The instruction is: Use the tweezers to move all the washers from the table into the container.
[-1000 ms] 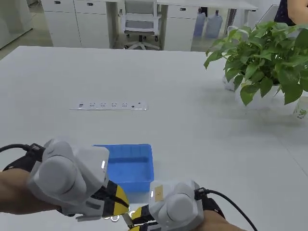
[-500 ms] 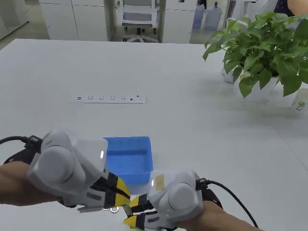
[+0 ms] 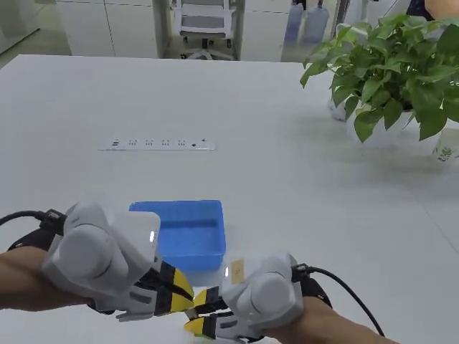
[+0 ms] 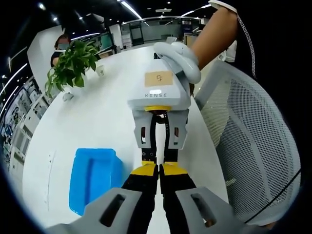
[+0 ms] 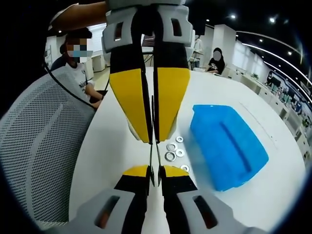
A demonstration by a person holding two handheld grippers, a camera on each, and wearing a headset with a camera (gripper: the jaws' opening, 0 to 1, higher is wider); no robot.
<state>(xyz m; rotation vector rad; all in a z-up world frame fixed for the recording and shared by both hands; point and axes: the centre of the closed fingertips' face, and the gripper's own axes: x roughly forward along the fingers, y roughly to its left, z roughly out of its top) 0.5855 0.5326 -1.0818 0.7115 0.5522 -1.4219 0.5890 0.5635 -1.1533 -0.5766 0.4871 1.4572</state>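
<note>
A: Entry one, the left tongs (image 4: 158, 168)?
B: Clenched. In the right gripper view their yellow pads meet on the upper end of the tweezers (image 5: 154, 157), a thin metal strip running down the middle of that view.

A: Entry two, the right tongs (image 5: 152, 173)?
B: Also clenched, gripping the lower end of the same tweezers. The two sets of tongs point at each other tip to tip. In the head view they sit at the near edge of the surface (image 3: 287, 179), just in front of the container.

A: Entry three, the washers (image 5: 170, 156)?
B: A small cluster of silver rings lies flat on the white surface. In the right gripper view they lie between the tweezers and the container, close to its wall and outside it. I count about five, some touching each other.

A: Entry four, the container (image 3: 188, 233)?
B: A blue rectangular tray, open side up, resting on the surface just beyond the tongs.

A: Other stock?
B: One white power strip (image 3: 158, 144), set flat well beyond the container. One leafy green plant (image 3: 391, 68) in a white pot at the far right of the surface. One white office chair (image 3: 202, 21) past the far edge. One mesh-backed chair (image 5: 44, 151) near the edge of the right gripper view.
</note>
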